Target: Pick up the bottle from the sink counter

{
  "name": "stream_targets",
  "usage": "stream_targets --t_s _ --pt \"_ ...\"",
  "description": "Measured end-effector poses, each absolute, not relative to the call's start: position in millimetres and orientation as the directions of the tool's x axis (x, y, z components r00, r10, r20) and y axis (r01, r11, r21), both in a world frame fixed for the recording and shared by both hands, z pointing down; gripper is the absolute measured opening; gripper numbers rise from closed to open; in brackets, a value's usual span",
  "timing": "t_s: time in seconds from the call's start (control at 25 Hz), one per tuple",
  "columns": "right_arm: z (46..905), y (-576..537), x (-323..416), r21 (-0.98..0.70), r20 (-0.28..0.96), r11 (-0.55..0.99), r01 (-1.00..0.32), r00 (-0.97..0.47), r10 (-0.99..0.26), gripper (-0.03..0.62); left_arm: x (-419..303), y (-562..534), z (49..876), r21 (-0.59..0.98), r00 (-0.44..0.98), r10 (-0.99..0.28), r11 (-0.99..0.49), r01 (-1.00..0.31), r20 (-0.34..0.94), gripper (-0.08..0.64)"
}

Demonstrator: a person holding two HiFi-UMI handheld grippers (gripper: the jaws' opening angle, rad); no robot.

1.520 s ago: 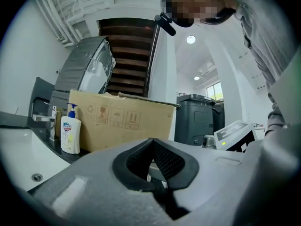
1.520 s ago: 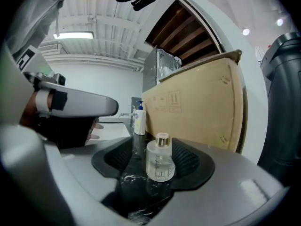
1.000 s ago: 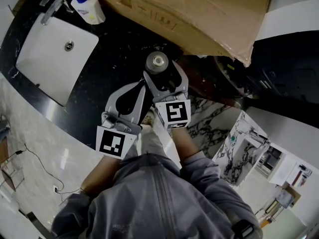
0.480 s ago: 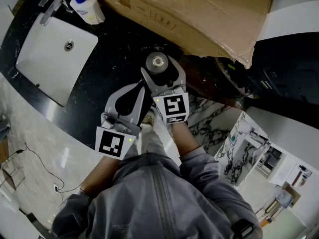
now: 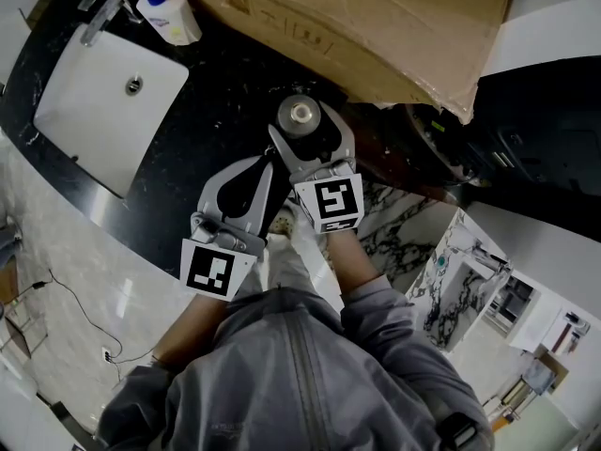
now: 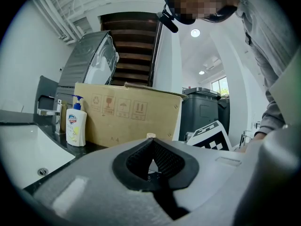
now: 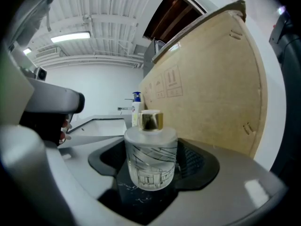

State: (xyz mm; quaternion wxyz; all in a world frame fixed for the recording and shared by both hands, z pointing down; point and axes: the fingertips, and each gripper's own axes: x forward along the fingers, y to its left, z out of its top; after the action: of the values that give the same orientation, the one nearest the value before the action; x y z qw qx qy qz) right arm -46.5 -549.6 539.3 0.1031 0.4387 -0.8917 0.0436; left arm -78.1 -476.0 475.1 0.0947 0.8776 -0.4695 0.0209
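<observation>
- Two jaws of the right gripper [image 5: 312,132] are spread, one on each side of the bottle [image 7: 151,149].
- The bottle stands upright on the black sink counter [image 5: 207,111], near a cardboard box [image 5: 376,26].
- The left gripper [image 5: 266,165] is just beside it, with jaws pressed together and nothing between them.
</observation>
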Motion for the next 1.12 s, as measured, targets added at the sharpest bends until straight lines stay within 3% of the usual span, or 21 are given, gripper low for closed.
stream_targets --t_s 0.4,1.12 --pt "481.2 -526.2 -29.5 0.020 0.200 0.580 -0.815 -0.565 -0.801 0.322 -89.6 -474.9 449.2 0.123 0.528 -0.846 -0.518 -0.846 0.073 -0.002" --pt "348.9 -455.3 -5.9 0.081 0.054 0.484 -0.871 -0.481 -0.875 0.322 -113.9 -441.0 363.9 0.041 0.447 -0.895 -0.446 -0.894 -0.001 -0.002"
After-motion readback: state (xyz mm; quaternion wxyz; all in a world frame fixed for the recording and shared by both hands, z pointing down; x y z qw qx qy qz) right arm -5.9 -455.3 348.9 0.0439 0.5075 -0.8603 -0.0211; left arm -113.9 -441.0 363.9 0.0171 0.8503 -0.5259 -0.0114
